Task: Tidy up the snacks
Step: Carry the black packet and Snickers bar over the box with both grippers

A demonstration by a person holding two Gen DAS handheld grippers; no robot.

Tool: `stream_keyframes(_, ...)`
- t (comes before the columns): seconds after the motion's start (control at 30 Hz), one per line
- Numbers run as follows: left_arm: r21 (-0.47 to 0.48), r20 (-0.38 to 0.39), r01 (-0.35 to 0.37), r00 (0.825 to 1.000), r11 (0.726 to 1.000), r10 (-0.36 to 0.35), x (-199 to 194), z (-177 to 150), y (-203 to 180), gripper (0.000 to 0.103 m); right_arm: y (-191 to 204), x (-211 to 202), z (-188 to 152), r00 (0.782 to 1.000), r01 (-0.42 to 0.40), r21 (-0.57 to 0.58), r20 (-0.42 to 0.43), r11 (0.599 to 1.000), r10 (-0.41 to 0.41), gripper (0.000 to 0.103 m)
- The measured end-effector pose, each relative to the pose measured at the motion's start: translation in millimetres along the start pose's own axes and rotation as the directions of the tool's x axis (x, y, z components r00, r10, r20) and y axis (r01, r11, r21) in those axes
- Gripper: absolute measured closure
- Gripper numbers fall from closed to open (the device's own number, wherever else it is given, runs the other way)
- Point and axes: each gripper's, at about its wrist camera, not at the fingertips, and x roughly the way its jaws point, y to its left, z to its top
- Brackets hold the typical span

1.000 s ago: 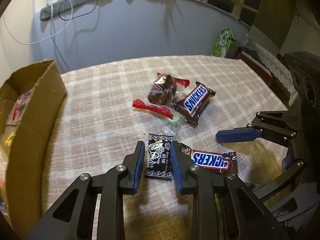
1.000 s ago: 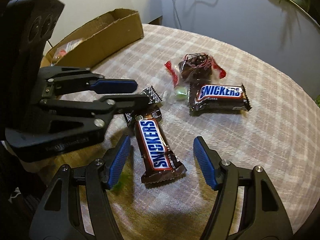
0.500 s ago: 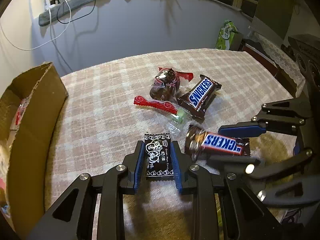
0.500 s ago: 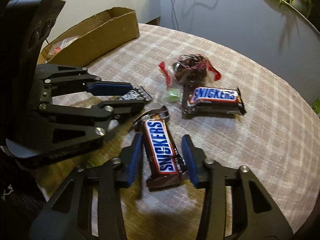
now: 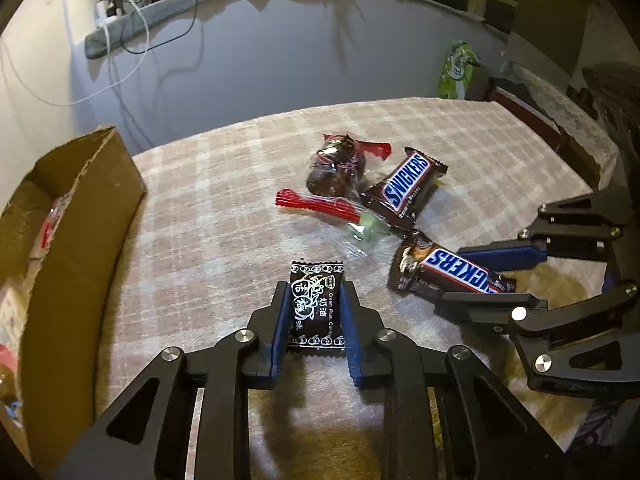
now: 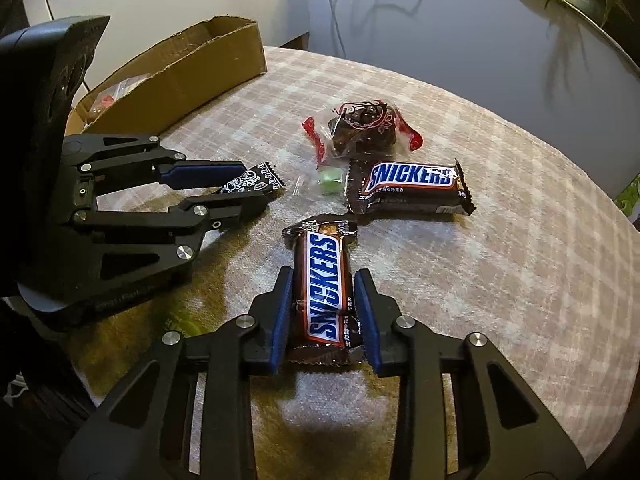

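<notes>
Here, my left gripper (image 5: 313, 309) pinches the candy (image 5: 316, 306) and my right gripper (image 6: 323, 307) pinches a Snickers (image 6: 325, 288), long axis toward 12 o'clock; the box (image 5: 76, 216) lies at 10 o'clock, nearer my left.

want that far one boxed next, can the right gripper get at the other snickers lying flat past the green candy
Probably not yet: the right gripper is shut on the near Snickers bar. The path to the far Snickers bar looks free once it lets go.
</notes>
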Motion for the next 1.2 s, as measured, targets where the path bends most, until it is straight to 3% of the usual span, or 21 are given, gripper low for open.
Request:
stream_keyframes(0.47,-0.075,0.135,-0.037,0.990,0.997,0.047,-46,4,22,0.081,11,-22,12,0.998,0.015,0.016,0.053,1.000,-0.016,0.073)
stream_keyframes(0.87,-0.181,0.263,-0.067,0.958,0.981,0.114,-97,2,65,0.081,49,-50,54,0.988,0.001,-0.037,0.154,0.999,0.005,0.073)
stream_keyframes(1.2,-0.253,0.300,-0.093,0.939,0.963,0.169,-121,-9,96,0.081,77,-50,101,0.977,-0.019,-0.094,0.209,0.995,0.038,0.073)
